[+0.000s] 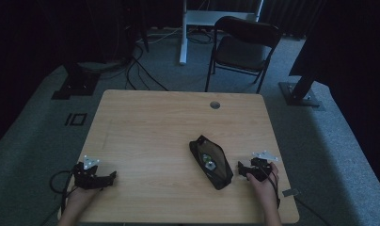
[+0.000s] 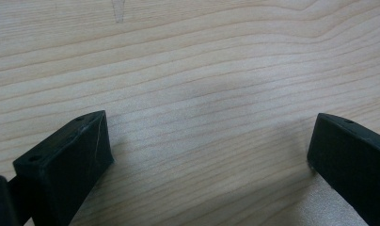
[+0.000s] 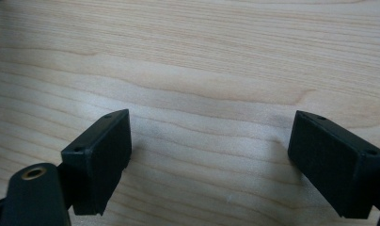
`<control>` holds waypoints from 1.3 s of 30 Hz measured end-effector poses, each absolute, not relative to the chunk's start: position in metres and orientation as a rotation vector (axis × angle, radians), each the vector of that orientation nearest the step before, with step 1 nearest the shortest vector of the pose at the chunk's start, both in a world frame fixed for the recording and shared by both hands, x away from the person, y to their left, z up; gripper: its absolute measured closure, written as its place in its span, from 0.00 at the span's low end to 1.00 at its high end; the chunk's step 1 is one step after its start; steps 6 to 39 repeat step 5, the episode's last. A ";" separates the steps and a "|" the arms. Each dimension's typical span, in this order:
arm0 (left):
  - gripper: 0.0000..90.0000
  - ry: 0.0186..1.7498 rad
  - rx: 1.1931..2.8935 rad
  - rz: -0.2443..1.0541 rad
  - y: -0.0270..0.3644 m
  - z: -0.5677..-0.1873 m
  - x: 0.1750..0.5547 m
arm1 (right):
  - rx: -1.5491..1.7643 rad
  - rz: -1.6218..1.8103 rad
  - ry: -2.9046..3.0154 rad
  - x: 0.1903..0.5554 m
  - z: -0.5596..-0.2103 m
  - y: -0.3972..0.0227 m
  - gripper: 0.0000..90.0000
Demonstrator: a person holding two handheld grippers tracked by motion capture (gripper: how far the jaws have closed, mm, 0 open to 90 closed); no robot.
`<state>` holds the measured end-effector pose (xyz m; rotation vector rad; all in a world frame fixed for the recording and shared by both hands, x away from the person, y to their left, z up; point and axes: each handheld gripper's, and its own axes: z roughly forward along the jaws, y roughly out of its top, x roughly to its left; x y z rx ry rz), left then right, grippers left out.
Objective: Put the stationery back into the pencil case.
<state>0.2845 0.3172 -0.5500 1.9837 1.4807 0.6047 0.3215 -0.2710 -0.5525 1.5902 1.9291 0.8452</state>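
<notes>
The pouch (image 1: 211,161) lies open on the table (image 1: 150,127), right of the middle and toward your near edge, its long axis running diagonally from upper left to lower right in the high view. Its zip mouth gapes upward, and inside you can make out a few small pale and greenish things (image 1: 208,160), too small and dim to name.

Your right gripper (image 1: 243,170) sits just beside the pouch's lower right end, low at the table, pointing toward the pouch; whether it touches the fabric you cannot tell from above. Your right hand (image 1: 263,181) wraps its body, and the grey plate (image 1: 265,155) sits on top. In the right gripper view its jaws stand wide apart with nothing but bare wood grain between them, so your fingers there are open and hold nothing.

Your left gripper (image 1: 112,175) rests well apart from the pouch, at the near left corner of the table, pointing right toward the middle. Your left hand (image 1: 82,193) comes in under it, with the cable looping off the table edge. In the left gripper view the jaws are likewise spread wide over plain wood, open and empty.

Beyond the table, a folding chair (image 1: 244,47) stands on the grey carpet at the far side.
</notes>
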 end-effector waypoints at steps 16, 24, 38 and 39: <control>0.00 1.480 1.986 0.605 0.317 -0.550 0.284 | 1.591 0.844 1.930 0.322 -0.553 -0.271 0.15; 0.00 1.480 1.986 0.605 0.317 -0.550 0.284 | 1.591 0.844 1.930 0.322 -0.553 -0.271 0.15; 0.00 1.480 1.986 0.605 0.317 -0.550 0.284 | 1.591 0.844 1.930 0.322 -0.553 -0.271 0.15; 0.00 1.480 1.986 0.605 0.317 -0.550 0.284 | 1.591 0.844 1.930 0.322 -0.553 -0.271 0.15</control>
